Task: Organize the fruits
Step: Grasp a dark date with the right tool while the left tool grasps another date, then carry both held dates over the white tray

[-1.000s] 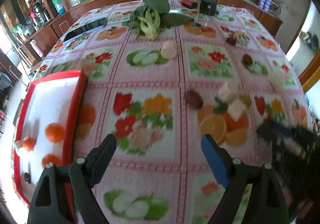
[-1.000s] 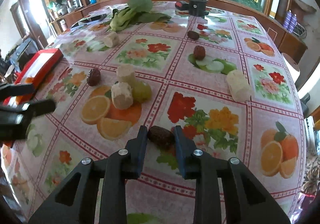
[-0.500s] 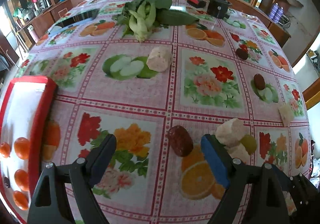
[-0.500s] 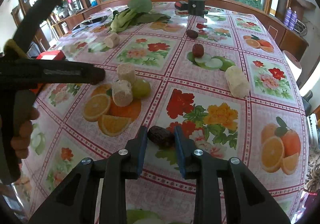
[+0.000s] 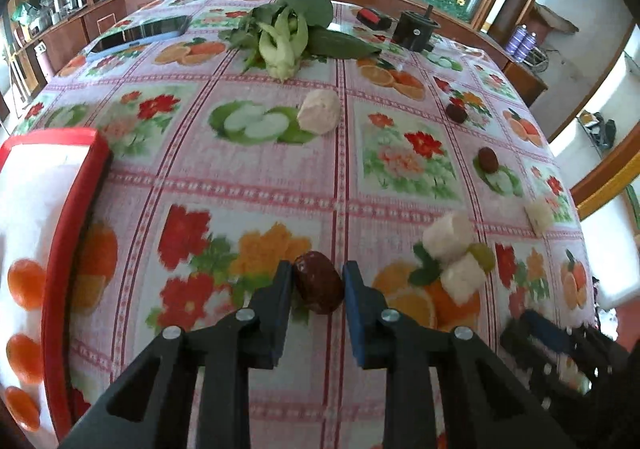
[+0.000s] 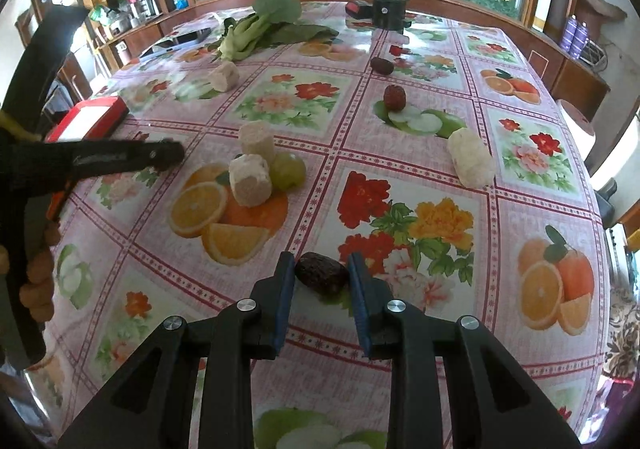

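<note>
My left gripper (image 5: 318,281) is shut on a dark red date (image 5: 319,282) just above the flowered tablecloth. My right gripper (image 6: 321,275) is shut on another dark date (image 6: 322,278). A red-rimmed white tray (image 5: 60,249) at the far left holds several small oranges (image 5: 26,289). Two more dates (image 6: 394,97) (image 6: 382,65) lie further back on the table. A green grape (image 6: 287,170) sits beside two pale cut chunks (image 6: 250,185). The left gripper also shows at the left of the right wrist view (image 6: 160,155).
Other pale chunks lie on the cloth (image 5: 320,117) (image 6: 470,163). A leafy green vegetable (image 5: 286,35) lies at the back, with a black round device (image 6: 389,11) and a dark tablet (image 5: 140,33). The table edge drops off at the right.
My left gripper moved forward and right to the date and closed on it. My right gripper kept hold of its date and barely moved.
</note>
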{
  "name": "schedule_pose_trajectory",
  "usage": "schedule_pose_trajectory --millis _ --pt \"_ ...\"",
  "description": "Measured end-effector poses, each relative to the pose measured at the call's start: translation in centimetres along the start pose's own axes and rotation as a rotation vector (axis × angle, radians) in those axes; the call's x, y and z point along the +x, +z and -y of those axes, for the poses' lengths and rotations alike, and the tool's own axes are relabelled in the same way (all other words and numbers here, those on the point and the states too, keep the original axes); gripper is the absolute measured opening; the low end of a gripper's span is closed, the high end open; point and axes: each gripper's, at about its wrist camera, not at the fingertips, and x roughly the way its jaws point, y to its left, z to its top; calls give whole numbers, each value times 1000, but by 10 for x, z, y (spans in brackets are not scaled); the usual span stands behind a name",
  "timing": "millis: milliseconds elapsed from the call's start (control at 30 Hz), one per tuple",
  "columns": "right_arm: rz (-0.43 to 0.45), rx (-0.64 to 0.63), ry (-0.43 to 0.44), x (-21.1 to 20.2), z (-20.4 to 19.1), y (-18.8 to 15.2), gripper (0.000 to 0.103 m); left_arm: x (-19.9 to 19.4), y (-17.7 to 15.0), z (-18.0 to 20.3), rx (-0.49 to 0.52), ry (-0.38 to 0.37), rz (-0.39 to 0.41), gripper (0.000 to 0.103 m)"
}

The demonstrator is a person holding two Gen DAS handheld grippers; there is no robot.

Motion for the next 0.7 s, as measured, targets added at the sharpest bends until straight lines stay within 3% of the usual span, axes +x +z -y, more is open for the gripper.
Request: schedule_pose_trajectory --millis 433,700 --pt "-5 66 -34 -17 -1 -18 27 -39 -65 -4 113 10 -20 28" --pt "-26 37 -44 -19 -30 -25 27 -51 -82 -9 116 -31 -43 28"
